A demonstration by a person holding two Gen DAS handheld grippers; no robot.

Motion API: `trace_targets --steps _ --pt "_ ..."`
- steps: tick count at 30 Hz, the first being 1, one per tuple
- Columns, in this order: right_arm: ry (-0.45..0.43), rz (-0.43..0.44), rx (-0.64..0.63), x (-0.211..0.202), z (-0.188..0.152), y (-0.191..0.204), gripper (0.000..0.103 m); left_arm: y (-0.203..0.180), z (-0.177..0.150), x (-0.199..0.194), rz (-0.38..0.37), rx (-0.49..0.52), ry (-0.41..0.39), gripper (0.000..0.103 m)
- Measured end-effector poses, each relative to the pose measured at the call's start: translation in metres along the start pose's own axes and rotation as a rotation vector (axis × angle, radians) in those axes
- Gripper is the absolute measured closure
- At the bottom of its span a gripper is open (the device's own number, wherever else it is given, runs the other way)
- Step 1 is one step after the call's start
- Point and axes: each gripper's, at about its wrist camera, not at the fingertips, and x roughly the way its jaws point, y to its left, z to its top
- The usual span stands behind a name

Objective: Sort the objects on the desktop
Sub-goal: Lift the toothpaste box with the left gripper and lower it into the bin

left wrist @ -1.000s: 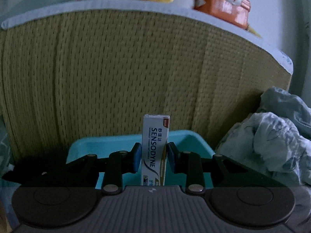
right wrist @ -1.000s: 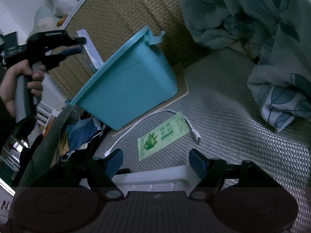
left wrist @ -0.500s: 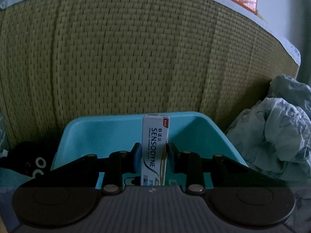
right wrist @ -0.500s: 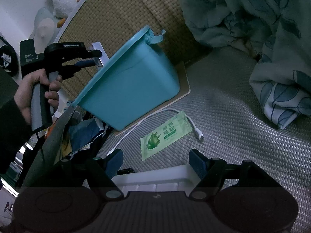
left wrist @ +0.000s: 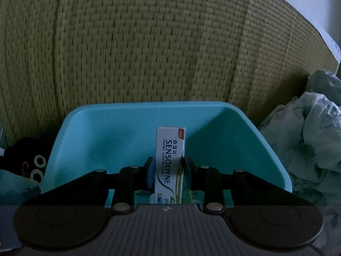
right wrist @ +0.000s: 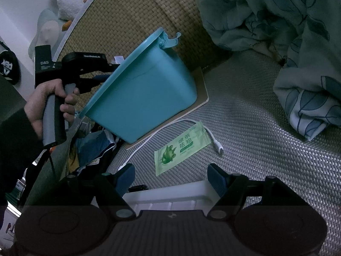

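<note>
Since a second ago the left gripper (left wrist: 168,173) has sunk toward the teal bin (left wrist: 89,140), so that the bin's inside now fills the lower middle of the left wrist view where only its far rim showed before; the right gripper (right wrist: 171,176) has kept its place. Nearest in the left wrist view, the left fingers (left wrist: 150,172) are clamped on the sides of an upright Sensodyne toothpaste box (left wrist: 169,164), which hangs over the bin's opening, its top still below the far rim. Behind the bin rises a woven mat (left wrist: 149,42), and a crumpled blue-green quilt (left wrist: 309,132) lies to the right. In the right wrist view, the right fingers (right wrist: 215,177) stand wide apart with nothing between them, above a white tray's edge (right wrist: 170,198). Just beyond lie a green sachet (right wrist: 182,147) and a white cable (right wrist: 213,140) on the woven bed surface (right wrist: 255,149), the cable touching the sachet's far edge. Farther off stands the bin, with a person's left hand (right wrist: 49,104) holding the gripper at its rim.
</note>
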Motion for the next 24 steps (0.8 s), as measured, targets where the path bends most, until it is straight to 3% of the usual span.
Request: trace_targets --steps 24 --pt "0.007 0.024 0.006 0.000 -0.002 0.001 0.024 0.006 -0.003 0.021 0.025 -0.015 0.051 0.070"
